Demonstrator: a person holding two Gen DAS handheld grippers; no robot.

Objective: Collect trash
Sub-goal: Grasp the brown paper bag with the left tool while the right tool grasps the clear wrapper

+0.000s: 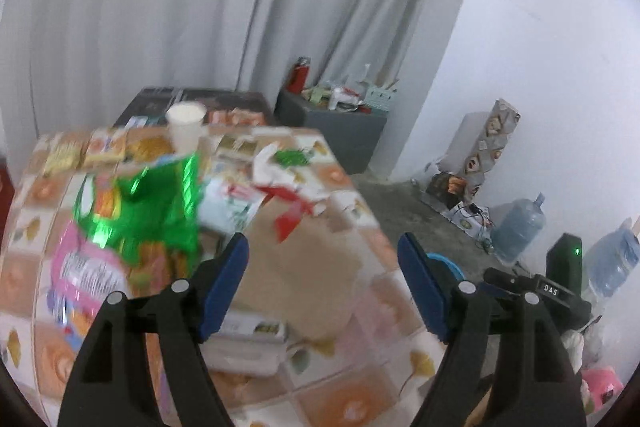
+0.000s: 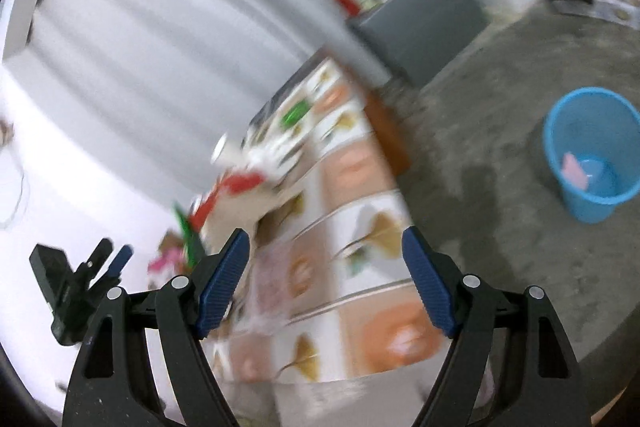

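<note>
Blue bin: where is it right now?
In the right wrist view, the blue bin stands on the concrete floor at far right, apart from the table, with pink scraps inside.

Trash heaped on table w/ patterned cloth [image 1: 352, 383]: crumpled green foil bag [image 1: 160, 215], pink wrapper [image 1: 86, 271], red-white wrapper [image 1: 286, 187], brown paper bag [image 1: 304, 263], upright white cup [image 1: 185, 127]. Blue bin [image 2: 592, 155] on floor, pink scrap inside.

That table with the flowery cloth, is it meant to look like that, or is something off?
It looks messy: a green foil bag, torn red-and-white wrappers and a paper cup lie scattered over the table, while the blue bin stands apart on the floor.
</note>
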